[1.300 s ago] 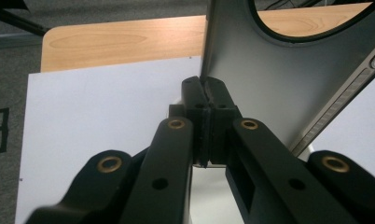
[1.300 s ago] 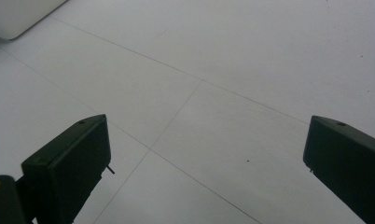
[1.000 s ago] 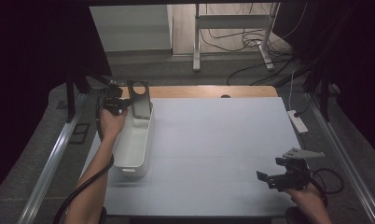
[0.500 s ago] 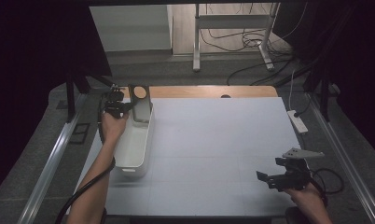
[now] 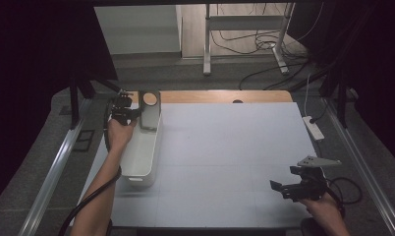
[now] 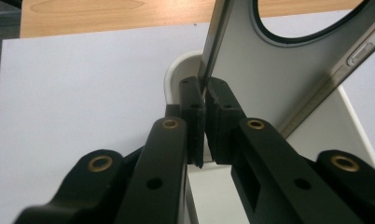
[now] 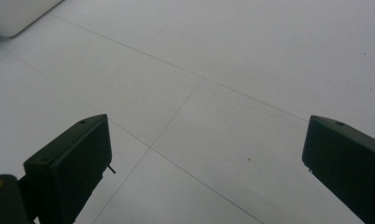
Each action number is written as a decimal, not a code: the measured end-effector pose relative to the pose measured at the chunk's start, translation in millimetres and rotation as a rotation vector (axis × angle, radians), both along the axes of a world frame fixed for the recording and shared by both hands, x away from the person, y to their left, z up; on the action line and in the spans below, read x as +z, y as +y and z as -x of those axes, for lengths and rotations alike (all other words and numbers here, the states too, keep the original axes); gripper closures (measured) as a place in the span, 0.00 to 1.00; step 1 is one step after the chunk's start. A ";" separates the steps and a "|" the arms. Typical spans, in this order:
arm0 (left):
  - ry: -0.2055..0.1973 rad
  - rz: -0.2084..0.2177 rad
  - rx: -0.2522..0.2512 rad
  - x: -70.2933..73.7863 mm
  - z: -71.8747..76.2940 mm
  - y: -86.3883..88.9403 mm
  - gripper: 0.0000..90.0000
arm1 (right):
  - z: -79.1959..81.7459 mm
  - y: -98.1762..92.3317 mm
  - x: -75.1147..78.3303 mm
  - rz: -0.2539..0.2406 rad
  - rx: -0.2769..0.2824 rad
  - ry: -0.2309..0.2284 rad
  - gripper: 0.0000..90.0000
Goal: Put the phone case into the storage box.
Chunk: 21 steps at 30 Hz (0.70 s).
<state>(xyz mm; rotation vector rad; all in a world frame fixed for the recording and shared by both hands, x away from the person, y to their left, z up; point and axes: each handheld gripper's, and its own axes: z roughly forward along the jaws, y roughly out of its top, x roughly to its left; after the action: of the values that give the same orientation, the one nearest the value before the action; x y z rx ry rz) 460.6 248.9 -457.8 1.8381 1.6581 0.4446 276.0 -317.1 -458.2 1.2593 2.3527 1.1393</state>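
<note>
Nearest, item one: your right tool (image 5: 284,189) is hovering low over the near right of the counter (image 5: 225,147), jaws standing wide apart with nothing between them but bare white surface; in the right gripper view the two black pads (image 7: 69,163) are framing only seam lines. You are keeping it idle, and that looks right for now.

Item two: the white bin (image 5: 141,157), long and narrow, is lying along the counter's left side under your left forearm.

Item three, farthest: your left tool (image 5: 131,114) is pinching the edge of a flat grey device with a round opening (image 5: 149,110), seemingly a phone-like slab, holding it upright at the bin's far end. In the left gripper view the pads are sitting nearly together on the thin metal edge (image 6: 209,70), and the jaws have just been easing open a touch with the slab still between them.

Handling note: you are likely setting the slab into the bin, so keep it steady against the bin wall while loosening, and let it settle before you draw the tool clear.
</note>
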 end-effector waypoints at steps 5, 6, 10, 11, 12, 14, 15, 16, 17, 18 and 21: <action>-0.005 0.002 -0.005 1.2 0.0 -0.6 0.90 | 0.0 0.0 0.0 0.001 0.001 -0.001 0.02; -0.006 0.000 -0.006 1.5 0.0 -0.8 0.90 | -0.1 0.0 -0.1 0.001 0.001 -0.001 0.02; -0.005 -0.001 -0.022 2.7 0.4 -0.2 0.87 | -0.2 0.3 -0.1 0.001 0.001 0.003 0.02; -0.007 0.002 -0.022 2.9 0.3 -0.5 0.86 | -0.2 0.3 -0.1 0.001 0.001 0.003 0.02; -0.010 0.000 -0.027 3.6 0.6 -0.5 0.85 | -0.2 0.3 -0.1 0.001 0.001 0.004 0.02; -0.018 -0.003 -0.031 4.4 0.9 -0.9 0.83 | -0.3 0.4 -0.2 0.001 0.002 0.005 0.02; -0.022 -0.008 -0.036 5.0 1.2 -1.0 0.82 | -0.3 0.4 -0.2 0.001 0.003 0.005 0.02; -0.025 -0.010 -0.039 5.6 1.4 -0.9 0.81 | -0.4 0.5 -0.2 0.002 0.004 0.005 0.02; -0.027 -0.012 -0.043 6.2 1.6 -0.4 0.80 | -0.5 0.6 -0.2 0.002 0.004 0.006 0.02; -0.032 -0.011 -0.041 6.5 1.7 -0.3 0.79 | -0.4 0.7 -0.2 0.002 0.003 0.008 0.02; -0.037 -0.008 -0.043 7.2 2.0 0.4 0.76 | -0.5 0.8 -0.2 0.003 0.003 0.009 0.02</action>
<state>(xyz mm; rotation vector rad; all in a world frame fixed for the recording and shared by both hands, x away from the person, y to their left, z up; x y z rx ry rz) 458.5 249.3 -450.6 1.8568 1.5916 0.4648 276.6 -316.2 -458.4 1.2627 2.3624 1.1332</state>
